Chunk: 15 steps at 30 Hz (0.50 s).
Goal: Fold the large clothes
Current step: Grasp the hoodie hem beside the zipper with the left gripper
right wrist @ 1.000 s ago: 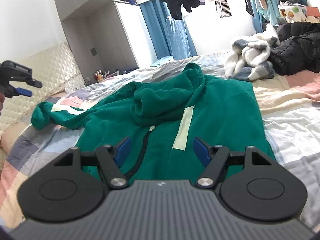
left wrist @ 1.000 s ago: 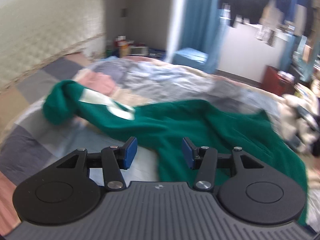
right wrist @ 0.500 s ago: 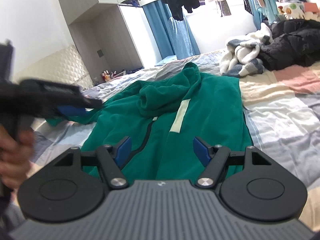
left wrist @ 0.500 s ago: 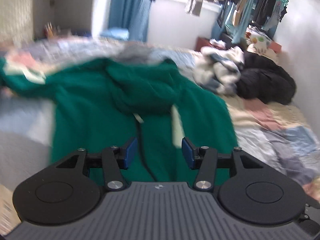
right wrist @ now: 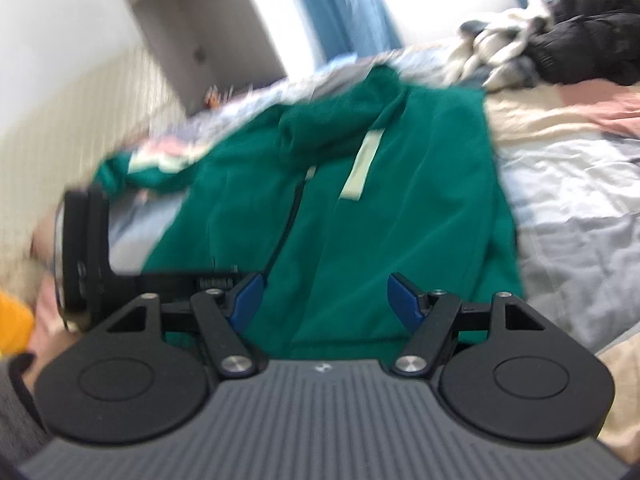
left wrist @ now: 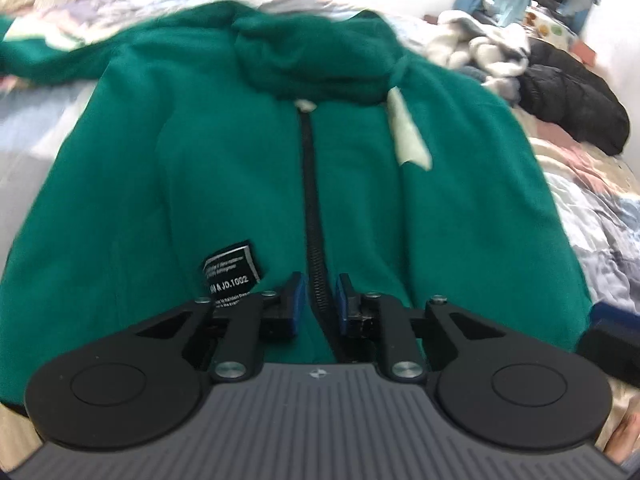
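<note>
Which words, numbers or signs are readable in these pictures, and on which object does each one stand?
"& JD.1002": on the black label sewn to the green jacket, left of its zipper.
The other, smaller lines on that label: too small and blurred to read.
A small white logo mark, no letters, on the left gripper body.
Right wrist view: no readable text.

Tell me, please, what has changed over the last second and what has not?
The left gripper swung from the sleeve to the green zip hoodie hem, its narrowed fingers straddling the zipper. The right gripper edged closer, still open. The hoodie stays flat on the bed.
</note>
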Each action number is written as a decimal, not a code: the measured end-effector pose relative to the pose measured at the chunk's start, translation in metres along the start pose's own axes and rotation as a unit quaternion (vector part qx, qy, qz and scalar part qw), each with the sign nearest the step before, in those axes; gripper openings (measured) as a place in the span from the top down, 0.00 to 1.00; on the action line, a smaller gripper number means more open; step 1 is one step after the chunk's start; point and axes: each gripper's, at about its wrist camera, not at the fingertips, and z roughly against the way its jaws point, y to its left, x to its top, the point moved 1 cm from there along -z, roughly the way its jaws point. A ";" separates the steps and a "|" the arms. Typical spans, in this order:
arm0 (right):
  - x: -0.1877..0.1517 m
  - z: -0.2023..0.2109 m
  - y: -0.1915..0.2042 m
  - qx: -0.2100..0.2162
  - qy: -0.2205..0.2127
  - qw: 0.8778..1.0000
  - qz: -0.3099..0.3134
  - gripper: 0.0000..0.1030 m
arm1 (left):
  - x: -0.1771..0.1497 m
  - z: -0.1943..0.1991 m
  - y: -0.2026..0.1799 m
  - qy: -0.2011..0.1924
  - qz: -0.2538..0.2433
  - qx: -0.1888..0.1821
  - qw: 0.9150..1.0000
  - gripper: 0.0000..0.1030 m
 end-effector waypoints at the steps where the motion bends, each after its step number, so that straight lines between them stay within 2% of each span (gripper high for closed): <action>1: -0.003 -0.006 0.004 -0.003 0.011 1.000 0.010 0.31 | -0.001 -0.002 0.003 0.004 0.001 0.002 1.000 0.84; 4: -0.011 -0.024 0.014 -0.014 0.057 0.997 0.042 0.32 | -0.003 -0.007 0.011 0.011 0.016 -0.007 1.000 0.84; 9: -0.028 -0.048 0.026 -0.059 0.103 0.988 0.103 0.28 | -0.003 -0.007 0.016 0.008 0.029 -0.019 0.999 0.84; 13: -0.041 -0.062 0.043 -0.095 0.122 0.970 0.190 0.28 | -0.001 -0.008 0.015 0.008 0.036 -0.026 0.999 0.84; 15: -0.043 -0.063 0.045 -0.103 0.122 0.966 0.202 0.30 | -0.002 -0.007 0.014 0.007 0.034 -0.027 0.999 0.84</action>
